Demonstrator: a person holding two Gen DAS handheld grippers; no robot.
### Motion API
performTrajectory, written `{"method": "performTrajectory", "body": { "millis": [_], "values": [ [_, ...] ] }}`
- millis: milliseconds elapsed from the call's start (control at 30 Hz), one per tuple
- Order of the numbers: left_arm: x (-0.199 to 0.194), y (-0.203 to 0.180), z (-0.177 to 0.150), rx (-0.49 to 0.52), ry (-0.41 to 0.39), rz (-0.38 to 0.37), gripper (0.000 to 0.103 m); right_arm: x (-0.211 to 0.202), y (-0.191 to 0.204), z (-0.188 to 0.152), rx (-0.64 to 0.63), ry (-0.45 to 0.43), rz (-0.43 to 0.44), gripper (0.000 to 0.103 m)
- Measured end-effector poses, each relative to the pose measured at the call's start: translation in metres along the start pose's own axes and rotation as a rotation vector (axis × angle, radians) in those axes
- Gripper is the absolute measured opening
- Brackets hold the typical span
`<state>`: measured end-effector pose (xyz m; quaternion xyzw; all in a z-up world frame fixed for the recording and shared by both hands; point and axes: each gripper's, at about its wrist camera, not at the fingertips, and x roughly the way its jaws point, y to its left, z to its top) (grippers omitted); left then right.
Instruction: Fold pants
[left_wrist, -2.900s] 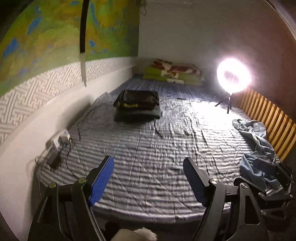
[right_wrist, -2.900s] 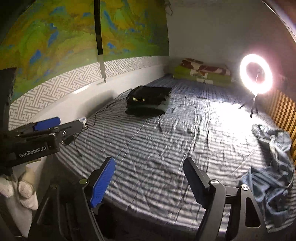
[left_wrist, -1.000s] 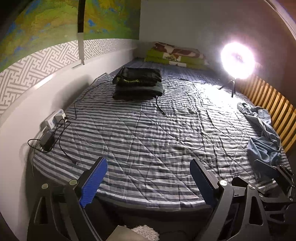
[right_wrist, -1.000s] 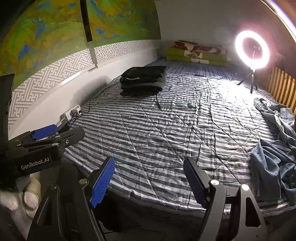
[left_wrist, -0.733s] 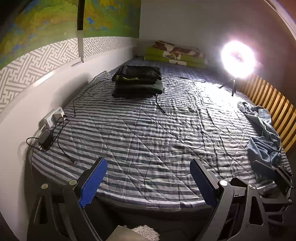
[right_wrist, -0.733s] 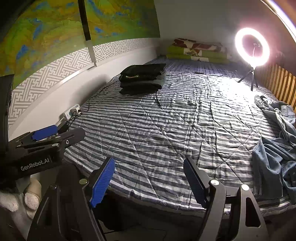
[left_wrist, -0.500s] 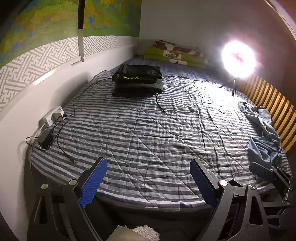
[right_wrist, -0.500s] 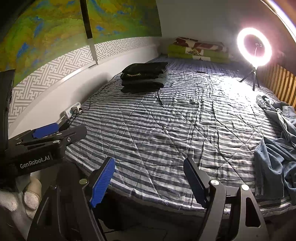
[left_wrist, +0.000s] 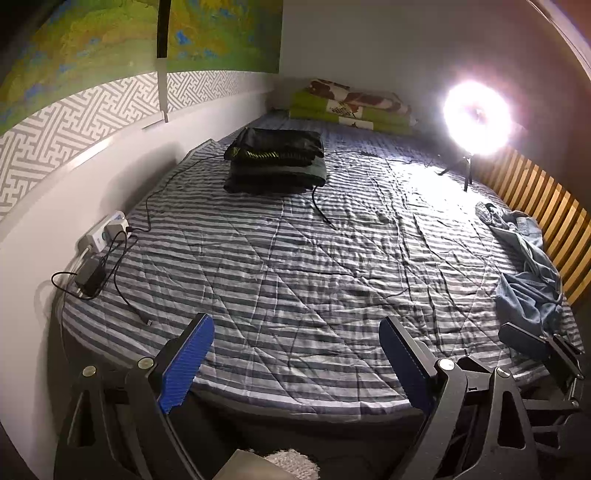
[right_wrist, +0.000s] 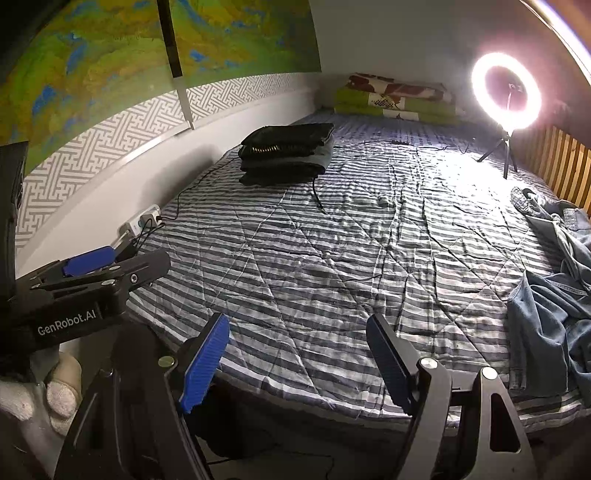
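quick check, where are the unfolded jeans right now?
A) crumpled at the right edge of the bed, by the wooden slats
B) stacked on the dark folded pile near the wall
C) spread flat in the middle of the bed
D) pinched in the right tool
A: the jeans lie bunched on the striped bedcover at its right edge near the wooden slats, and the right tool is open with nothing in it.
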<state>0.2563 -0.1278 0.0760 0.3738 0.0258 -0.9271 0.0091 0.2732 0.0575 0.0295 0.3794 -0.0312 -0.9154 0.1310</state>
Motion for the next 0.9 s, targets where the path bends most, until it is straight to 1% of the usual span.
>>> {"method": "performTrajectory", "body": {
  "millis": [567, 700, 767, 900],
  "values": [
    [0.007, 0.001, 0.0, -0.003, 0.019, 0.009, 0.093, 0.008, -0.001, 0.0, 0.01, 0.015, -0.005, 0.073],
    [0.011, 0.003, 0.001, -0.015, 0.025, 0.002, 0.097, 0.01, -0.002, -0.001, 0.015, 0.021, -0.005, 0.073],
    [0.014, 0.004, 0.0, -0.022, 0.032, -0.008, 0.098, 0.012, -0.002, -0.001, 0.018, 0.023, -0.006, 0.073],
    [0.023, 0.004, -0.002, -0.015, 0.033, 0.011, 0.098, 0.016, -0.004, -0.002, 0.027, 0.034, -0.006, 0.073]
  ]
}}
